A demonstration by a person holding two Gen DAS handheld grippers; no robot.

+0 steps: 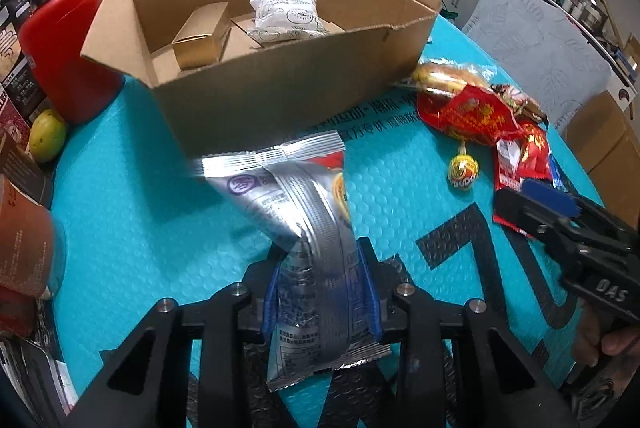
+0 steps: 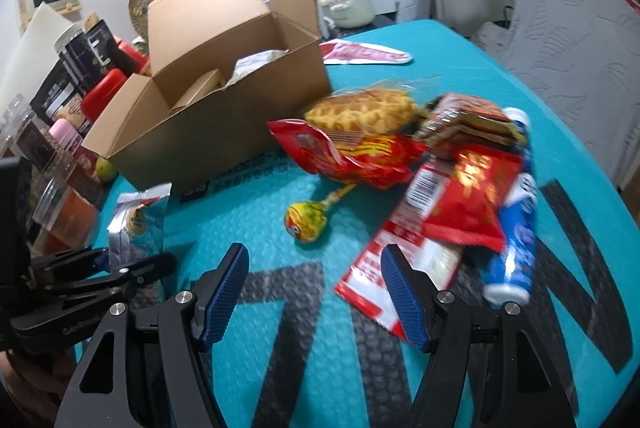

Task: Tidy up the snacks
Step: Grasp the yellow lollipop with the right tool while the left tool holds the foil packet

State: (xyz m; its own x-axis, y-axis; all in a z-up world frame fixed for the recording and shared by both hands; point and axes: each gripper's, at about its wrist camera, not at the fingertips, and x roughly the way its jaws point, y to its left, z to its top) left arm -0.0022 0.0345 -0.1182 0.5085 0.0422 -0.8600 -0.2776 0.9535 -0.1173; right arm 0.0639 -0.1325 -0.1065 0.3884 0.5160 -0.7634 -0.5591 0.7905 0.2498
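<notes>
The silver snack packet [image 1: 308, 228] is glossy crinkled foil, the open box [image 1: 280, 68] matt brown cardboard, the table cover [image 1: 400, 196] dimpled teal plastic.

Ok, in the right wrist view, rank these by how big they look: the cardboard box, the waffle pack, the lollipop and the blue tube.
1. cardboard box, by far the largest.
2. waffle pack and blue tube: they look about alike; the tube lies nearer the camera and is blurred, so I leave them unranked.
3. lollipop, smallest.
</notes>
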